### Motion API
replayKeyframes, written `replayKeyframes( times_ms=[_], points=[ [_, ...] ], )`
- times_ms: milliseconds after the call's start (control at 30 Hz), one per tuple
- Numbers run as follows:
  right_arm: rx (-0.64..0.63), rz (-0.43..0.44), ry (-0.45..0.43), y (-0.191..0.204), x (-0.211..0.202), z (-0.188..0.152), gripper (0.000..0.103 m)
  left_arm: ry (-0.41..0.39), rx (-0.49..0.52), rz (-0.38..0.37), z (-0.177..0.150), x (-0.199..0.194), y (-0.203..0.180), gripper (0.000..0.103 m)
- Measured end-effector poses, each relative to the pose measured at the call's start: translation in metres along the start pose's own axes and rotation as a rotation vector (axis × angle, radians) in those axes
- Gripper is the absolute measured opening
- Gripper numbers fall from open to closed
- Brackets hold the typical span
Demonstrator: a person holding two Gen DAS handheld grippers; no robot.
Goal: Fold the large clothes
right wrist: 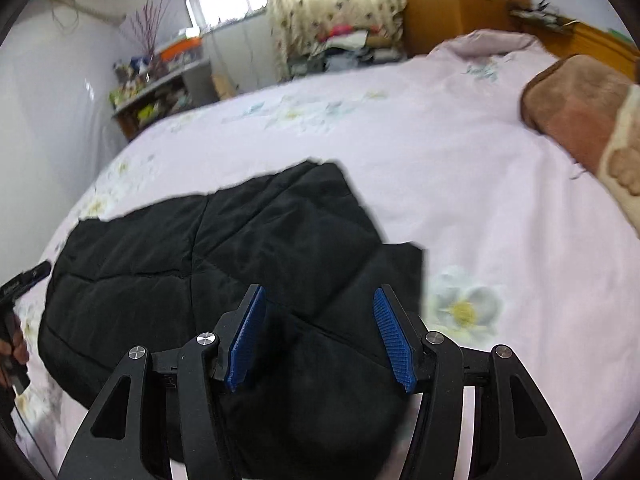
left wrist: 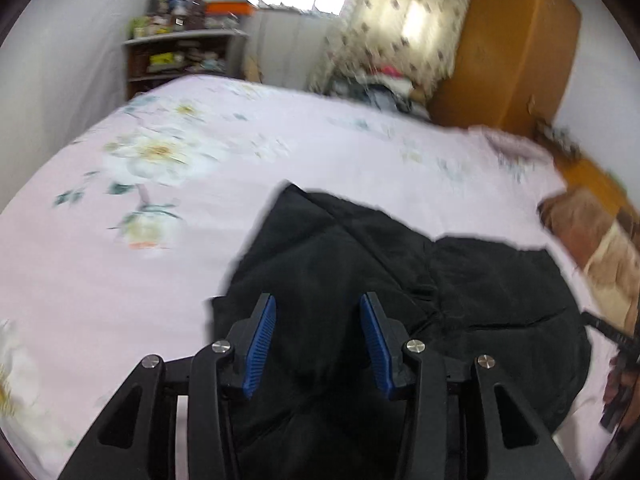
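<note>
A black quilted jacket [left wrist: 360, 280] lies crumpled on the bed [left wrist: 120, 260] (pale pink floral sheet). The left gripper [left wrist: 318, 308] and right gripper [right wrist: 320, 300] hover over it, fingers apart, holding nothing.

I am seeing both tongs, left tongs [left wrist: 318, 340] and right tongs [right wrist: 320, 338], wearing ribbed blue pads [right wrist: 394, 344] on black arms with silver screws [left wrist: 415, 346].
</note>
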State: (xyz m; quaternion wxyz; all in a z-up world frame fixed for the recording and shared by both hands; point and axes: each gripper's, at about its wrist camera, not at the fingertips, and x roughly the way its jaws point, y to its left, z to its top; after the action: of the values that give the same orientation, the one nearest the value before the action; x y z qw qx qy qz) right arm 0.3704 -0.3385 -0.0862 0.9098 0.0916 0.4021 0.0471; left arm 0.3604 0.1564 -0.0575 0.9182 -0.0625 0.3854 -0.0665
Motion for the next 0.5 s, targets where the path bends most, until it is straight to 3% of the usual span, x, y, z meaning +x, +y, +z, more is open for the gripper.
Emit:
replayKeyframes(
  times_ms=[67, 167, 267, 500],
  points=[
    [0.003, -0.025, 0.051, 0.001, 0.025, 0.001, 0.057, 0.023, 0.032, 0.049, -0.004, 0.021, -0.003, 0.05],
    [0.011, -0.035, 0.083, -0.002, 0.043, -0.002, 0.057, 0.008, 0.005, 0.044, -0.006, 0.035, 0.004, 0.058],
    [-0.007, -0.05, 0.092, -0.004, 0.05, -0.004, 0.057, 0.01, -0.019, 0.038, -0.005, 0.039, 0.003, 0.059],
    [0.004, -0.075, 0.072, 0.005, 0.021, 0.0, 0.057, 0.006, -0.019, 0.059, -0.002, 0.001, -0.009, 0.058]
  ],
)
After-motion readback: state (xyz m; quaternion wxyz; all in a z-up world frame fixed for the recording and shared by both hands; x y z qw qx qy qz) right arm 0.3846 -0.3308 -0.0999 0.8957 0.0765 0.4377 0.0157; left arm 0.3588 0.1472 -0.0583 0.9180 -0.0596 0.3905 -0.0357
